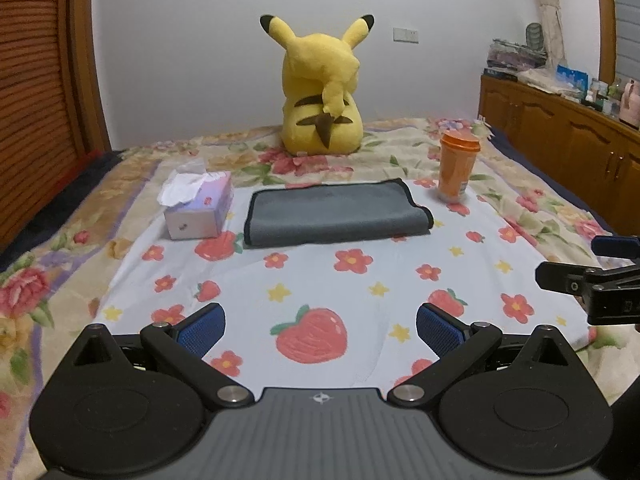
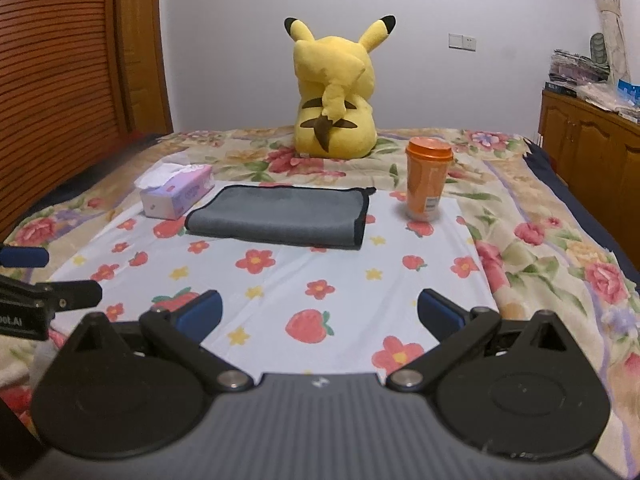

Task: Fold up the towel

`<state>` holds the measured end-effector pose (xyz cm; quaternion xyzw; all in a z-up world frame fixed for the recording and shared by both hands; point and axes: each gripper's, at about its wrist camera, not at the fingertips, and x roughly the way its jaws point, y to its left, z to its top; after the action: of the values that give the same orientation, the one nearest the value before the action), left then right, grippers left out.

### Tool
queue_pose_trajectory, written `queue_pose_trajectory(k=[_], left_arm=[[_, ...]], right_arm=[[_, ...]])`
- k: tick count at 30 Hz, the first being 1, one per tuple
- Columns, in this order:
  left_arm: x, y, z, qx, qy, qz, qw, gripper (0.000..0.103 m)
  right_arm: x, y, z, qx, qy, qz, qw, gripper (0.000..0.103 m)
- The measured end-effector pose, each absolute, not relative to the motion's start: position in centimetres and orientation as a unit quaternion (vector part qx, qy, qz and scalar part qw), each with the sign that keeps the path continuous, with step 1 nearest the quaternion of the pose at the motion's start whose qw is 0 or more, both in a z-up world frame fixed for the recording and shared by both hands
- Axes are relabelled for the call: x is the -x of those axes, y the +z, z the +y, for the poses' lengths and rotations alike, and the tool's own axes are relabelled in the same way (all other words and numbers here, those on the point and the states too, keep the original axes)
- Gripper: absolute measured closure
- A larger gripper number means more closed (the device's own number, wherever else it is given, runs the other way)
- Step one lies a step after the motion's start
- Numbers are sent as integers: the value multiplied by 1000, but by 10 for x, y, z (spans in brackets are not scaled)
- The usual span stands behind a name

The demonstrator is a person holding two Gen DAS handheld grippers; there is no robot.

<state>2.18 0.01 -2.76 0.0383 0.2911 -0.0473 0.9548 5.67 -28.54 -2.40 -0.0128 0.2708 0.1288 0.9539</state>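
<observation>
A grey towel [image 1: 336, 213] with a black hem lies folded flat on the pale strawberry-print cloth [image 1: 320, 280]; it also shows in the right wrist view [image 2: 280, 216]. My left gripper [image 1: 320, 326] is open and empty, well short of the towel, above the cloth's near part. My right gripper [image 2: 318, 314] is open and empty too, equally far back. The right gripper's side shows at the right edge of the left wrist view [image 1: 592, 276]. The left gripper's side shows at the left edge of the right wrist view [image 2: 40, 292].
A tissue box [image 1: 200, 208] stands left of the towel and an orange lidded cup [image 1: 458, 166] right of it. A yellow Pikachu plush [image 1: 322, 92] sits behind on the floral bedspread [image 1: 60, 280]. A wooden cabinet [image 1: 560, 148] runs along the right, a slatted wooden panel [image 1: 36, 100] on the left.
</observation>
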Motion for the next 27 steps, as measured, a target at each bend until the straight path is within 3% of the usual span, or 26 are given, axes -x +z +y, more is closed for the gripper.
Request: queue_pose_trajectory(k=[27], left_arm=[[4,-6,8,-22,-26,207,978,0]], right_arm=[[-39,-13,-295,-1,108,205,973,0]])
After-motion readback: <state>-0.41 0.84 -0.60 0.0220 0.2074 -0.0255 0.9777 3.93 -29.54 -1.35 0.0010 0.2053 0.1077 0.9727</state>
